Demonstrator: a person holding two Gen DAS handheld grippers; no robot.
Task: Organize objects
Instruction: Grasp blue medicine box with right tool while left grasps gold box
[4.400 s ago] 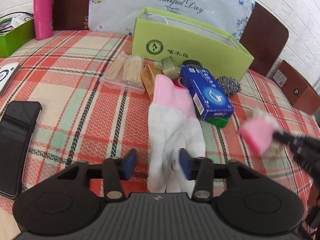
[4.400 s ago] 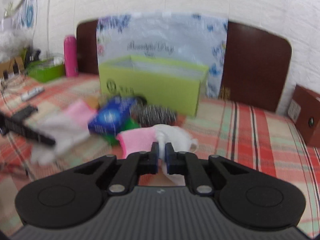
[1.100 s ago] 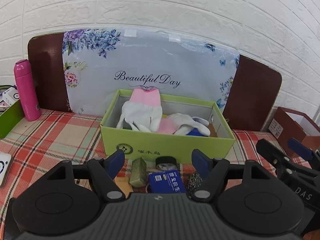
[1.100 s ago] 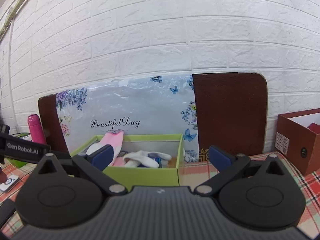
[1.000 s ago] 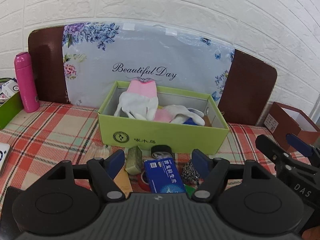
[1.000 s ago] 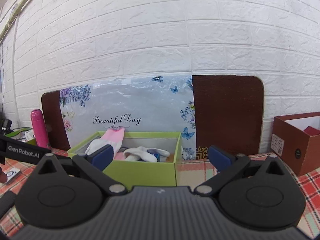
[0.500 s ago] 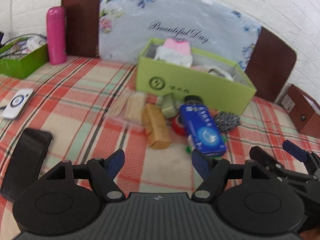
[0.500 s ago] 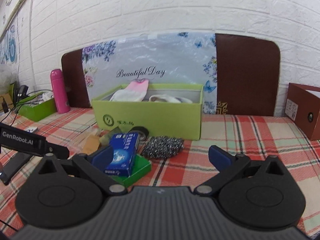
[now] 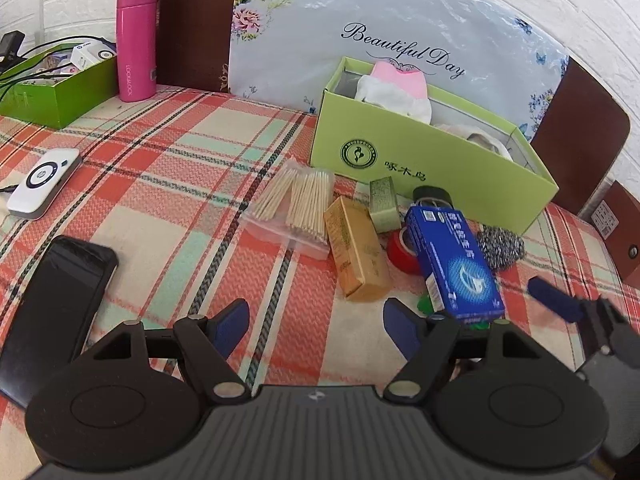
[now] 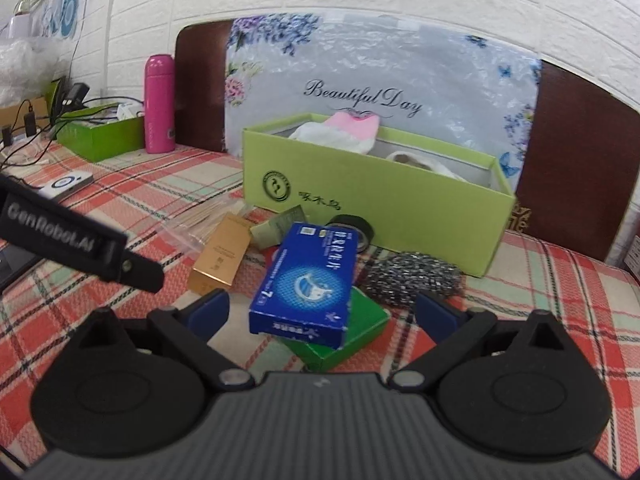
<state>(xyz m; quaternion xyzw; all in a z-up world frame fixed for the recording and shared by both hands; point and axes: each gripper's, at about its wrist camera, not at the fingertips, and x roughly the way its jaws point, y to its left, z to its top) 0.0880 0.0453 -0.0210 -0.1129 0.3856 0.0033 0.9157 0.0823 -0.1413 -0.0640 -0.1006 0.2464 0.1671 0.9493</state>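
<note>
A lime green box (image 9: 432,160) (image 10: 372,196) stands at the back with pink and white gloves (image 9: 396,88) (image 10: 348,130) inside. In front of it lie a blue box (image 9: 452,260) (image 10: 308,276) resting on a green box (image 10: 344,336), a gold box (image 9: 356,252) (image 10: 222,258), a small olive box (image 9: 384,204), black tape (image 10: 352,232), red tape (image 9: 400,250), a steel scourer (image 9: 500,246) (image 10: 412,276) and a toothpick packet (image 9: 296,208). My left gripper (image 9: 316,328) is open and empty, low before the gold box. My right gripper (image 10: 320,312) is open and empty, just before the blue box.
A black phone (image 9: 52,296) and a white device (image 9: 44,182) lie on the left of the plaid tablecloth. A pink bottle (image 9: 136,36) (image 10: 160,102) and a green tray (image 9: 52,84) stand at the back left. A brown box (image 9: 616,232) is at the right edge.
Both gloves went into the green box and were let go. Both grippers, open, have since come down and closer to the objects on the cloth.
</note>
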